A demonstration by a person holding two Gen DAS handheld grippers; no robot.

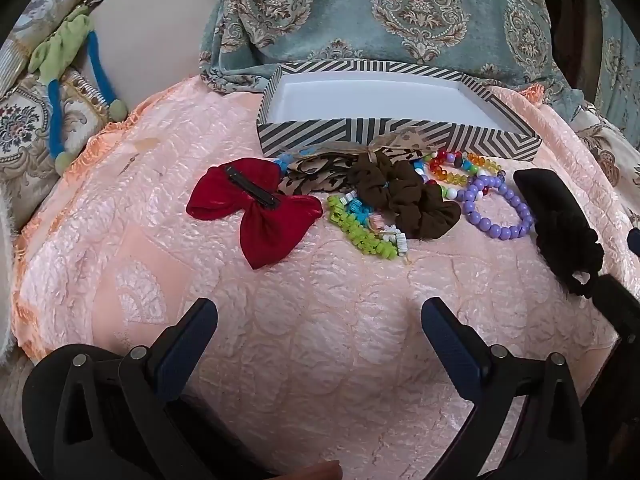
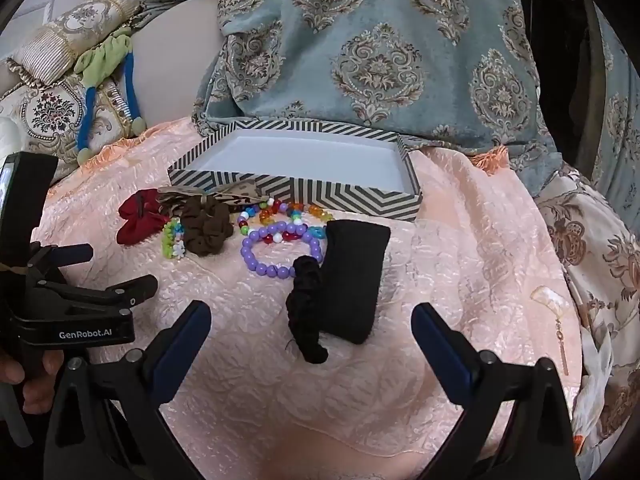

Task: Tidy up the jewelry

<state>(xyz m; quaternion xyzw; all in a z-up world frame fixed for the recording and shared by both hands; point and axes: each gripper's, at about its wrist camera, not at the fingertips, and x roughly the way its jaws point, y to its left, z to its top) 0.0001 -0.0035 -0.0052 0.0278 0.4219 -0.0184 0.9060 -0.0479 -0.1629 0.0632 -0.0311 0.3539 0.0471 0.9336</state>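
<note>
Pink quilt bears soft, light black scrunchie; right gripper, left gripper gape empty; pinch its near loop.

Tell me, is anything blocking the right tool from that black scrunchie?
Nothing visible. The right tool is open, with only bare pink cloth between it and the black scrunchie, which lies against a black pouch.

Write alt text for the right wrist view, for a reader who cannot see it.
An open right gripper hovers over a peach quilted bedspread, a black fabric hair piece lying just beyond its tips. Behind that lie a purple bead bracelet, a brown scrunchie, a red velvet bow and an empty striped shallow box.
</note>
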